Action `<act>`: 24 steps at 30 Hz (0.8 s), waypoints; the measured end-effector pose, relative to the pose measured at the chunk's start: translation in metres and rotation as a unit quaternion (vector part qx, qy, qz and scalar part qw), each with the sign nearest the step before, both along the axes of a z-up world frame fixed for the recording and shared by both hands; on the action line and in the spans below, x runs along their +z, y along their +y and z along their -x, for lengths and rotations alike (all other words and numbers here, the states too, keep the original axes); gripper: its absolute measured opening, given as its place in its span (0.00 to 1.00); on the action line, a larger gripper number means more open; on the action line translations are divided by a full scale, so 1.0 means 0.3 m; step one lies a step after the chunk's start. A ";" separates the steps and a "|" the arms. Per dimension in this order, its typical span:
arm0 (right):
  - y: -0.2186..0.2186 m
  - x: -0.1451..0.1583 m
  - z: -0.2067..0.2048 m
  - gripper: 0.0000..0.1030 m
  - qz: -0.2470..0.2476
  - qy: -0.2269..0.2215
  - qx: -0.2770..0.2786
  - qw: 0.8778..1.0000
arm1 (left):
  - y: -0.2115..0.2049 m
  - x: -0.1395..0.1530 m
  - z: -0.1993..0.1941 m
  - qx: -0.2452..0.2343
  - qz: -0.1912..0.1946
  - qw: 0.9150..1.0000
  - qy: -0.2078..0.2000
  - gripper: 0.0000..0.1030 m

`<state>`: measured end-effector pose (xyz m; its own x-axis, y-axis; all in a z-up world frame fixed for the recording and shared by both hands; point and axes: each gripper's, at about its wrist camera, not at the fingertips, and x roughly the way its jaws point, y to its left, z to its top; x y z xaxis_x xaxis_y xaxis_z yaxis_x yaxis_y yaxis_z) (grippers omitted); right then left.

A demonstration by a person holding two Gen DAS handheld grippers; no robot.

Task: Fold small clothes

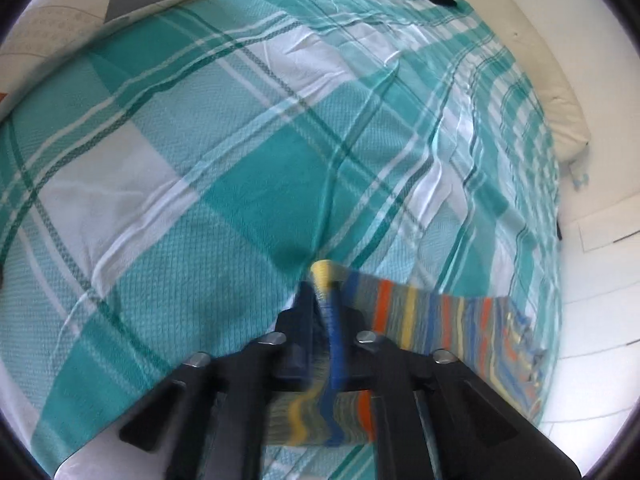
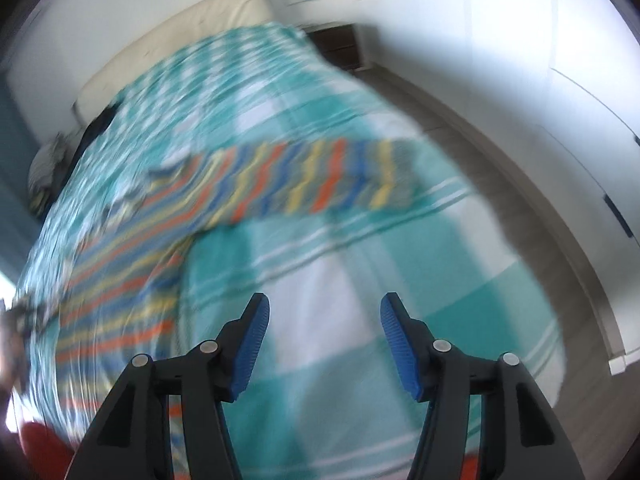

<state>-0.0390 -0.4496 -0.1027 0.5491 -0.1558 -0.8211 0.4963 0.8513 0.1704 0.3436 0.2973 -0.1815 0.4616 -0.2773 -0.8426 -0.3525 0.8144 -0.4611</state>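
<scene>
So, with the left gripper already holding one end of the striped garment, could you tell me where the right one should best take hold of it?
Probably the free far end of the striped garment, the end lying flat on the plaid bedspread. The right gripper is open and empty; come from above, jaws across the edge. The left gripper pinches the opposite end, so the cloth would stretch between them. The view is blurred, so the edge is uncertain.

The black two-finger left gripper (image 1: 322, 296) was pinched tight on a striped knit garment (image 1: 440, 320); the blue-padded black right gripper (image 2: 324, 312) hung spread wide, gripping nothing.
</scene>
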 end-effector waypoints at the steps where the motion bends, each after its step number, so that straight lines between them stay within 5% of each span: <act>1: 0.028 -0.012 -0.001 0.56 0.002 0.004 0.008 1.000 | 0.002 0.017 0.009 0.013 -0.028 1.000 -0.006 0.04; 3: 0.081 -0.038 0.001 0.56 0.006 0.011 0.023 1.000 | 0.004 0.036 0.033 0.033 -0.082 0.996 -0.009 0.03; 10: 0.109 -0.066 0.016 0.56 0.011 0.010 0.028 0.999 | -0.043 0.001 0.046 0.014 -0.161 0.987 0.021 0.12; 13: 0.085 -0.059 0.042 0.56 0.001 -0.006 0.013 1.000 | -0.065 0.053 0.085 0.014 -0.198 0.980 0.017 0.45; 14: 0.074 -0.056 0.056 0.56 -0.004 -0.014 0.005 1.000 | -0.065 0.081 0.113 0.017 -0.208 0.978 0.006 0.62; 16: 0.064 -0.056 0.065 0.56 -0.012 -0.019 -0.004 1.000 | -0.083 0.147 0.196 0.011 -0.223 0.974 -0.031 0.72; 19: 0.074 -0.060 0.051 0.56 -0.015 -0.015 0.005 1.000 | -0.169 0.204 0.307 -0.039 -0.227 0.971 -0.059 0.72; 24: 0.219 -0.034 -0.059 0.56 -0.011 -0.006 0.112 0.994 | -0.449 0.235 0.509 -0.157 -0.207 0.962 -0.086 0.79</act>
